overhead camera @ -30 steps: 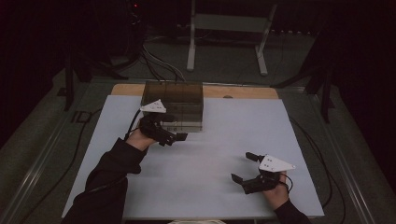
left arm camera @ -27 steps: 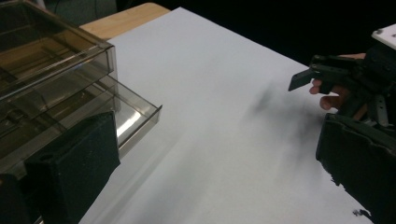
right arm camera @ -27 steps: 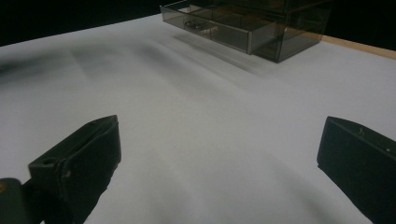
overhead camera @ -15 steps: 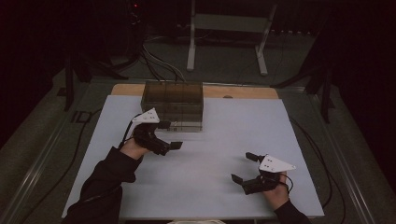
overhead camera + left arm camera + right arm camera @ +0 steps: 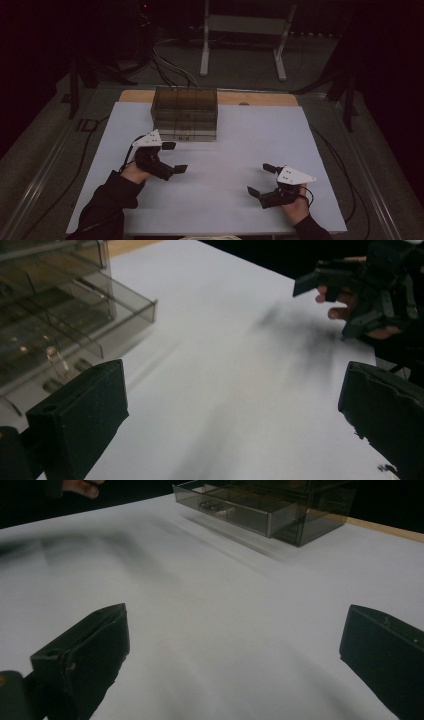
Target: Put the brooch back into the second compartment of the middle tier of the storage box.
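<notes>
A smoky transparent drawer cabinet [image 5: 185,107] stands at the back middle of the white tabletop [image 5: 280,135]. Its bottom drawer [image 5: 187,134] sticks out a little toward me, and the left gripper view shows small items inside the drawer [image 5: 65,335]. My left gripper [image 5: 175,157] hovers open just in front and left of the drawer, touching nothing. My right gripper [image 5: 257,178] rests open near the front right, nothing between its jaws. In the left gripper view the left gripper [image 5: 230,410] faces bare table. The right gripper [image 5: 235,650] looks toward the cabinet [image 5: 295,510].
A wooden strip [image 5: 260,98] edges the table behind the cabinet. Cables [image 5: 165,65] and a metal stand [image 5: 245,35] sit on the dark floor beyond. The right gripper [image 5: 370,285] appears far off in the left gripper view.
My left gripper has drawn back from the cabinet's front toward me and to the left. The right gripper has stayed where it was.
</notes>
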A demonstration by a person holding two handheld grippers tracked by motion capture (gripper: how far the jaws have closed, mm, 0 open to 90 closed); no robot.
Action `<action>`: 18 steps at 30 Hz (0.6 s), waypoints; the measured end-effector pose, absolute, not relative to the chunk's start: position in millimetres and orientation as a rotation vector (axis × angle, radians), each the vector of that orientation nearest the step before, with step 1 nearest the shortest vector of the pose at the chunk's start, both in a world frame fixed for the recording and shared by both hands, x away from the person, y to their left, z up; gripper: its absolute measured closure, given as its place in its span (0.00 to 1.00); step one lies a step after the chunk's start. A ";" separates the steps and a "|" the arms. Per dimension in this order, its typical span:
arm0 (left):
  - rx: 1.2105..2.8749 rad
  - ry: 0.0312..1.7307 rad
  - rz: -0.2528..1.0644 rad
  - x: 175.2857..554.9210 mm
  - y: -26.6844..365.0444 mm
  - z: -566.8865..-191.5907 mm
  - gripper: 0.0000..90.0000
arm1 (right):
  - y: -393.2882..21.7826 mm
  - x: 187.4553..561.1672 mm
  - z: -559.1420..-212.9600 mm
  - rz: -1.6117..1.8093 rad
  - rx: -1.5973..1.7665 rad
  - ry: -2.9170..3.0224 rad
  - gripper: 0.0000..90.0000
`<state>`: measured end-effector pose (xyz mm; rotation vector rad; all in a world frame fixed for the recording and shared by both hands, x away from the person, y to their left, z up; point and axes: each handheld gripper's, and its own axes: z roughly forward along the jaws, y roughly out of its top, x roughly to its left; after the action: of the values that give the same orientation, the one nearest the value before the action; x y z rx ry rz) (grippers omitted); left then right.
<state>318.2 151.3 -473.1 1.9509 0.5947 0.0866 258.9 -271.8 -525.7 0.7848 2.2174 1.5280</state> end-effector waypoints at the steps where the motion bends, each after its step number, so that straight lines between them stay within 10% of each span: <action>1: 1.950 0.593 0.083 316.3 152.3 -475.0 0.01 | -271.6 258.8 -525.7 1.526 0.783 2.218 0.00; 18: 1.964 0.614 0.074 290.1 166.1 -503.4 0.01 | -269.4 258.5 -526.4 1.520 0.779 2.236 0.00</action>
<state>290.1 166.1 -503.4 1.9641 0.6137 0.0742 258.5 -269.4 -526.4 0.7792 2.2356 1.5204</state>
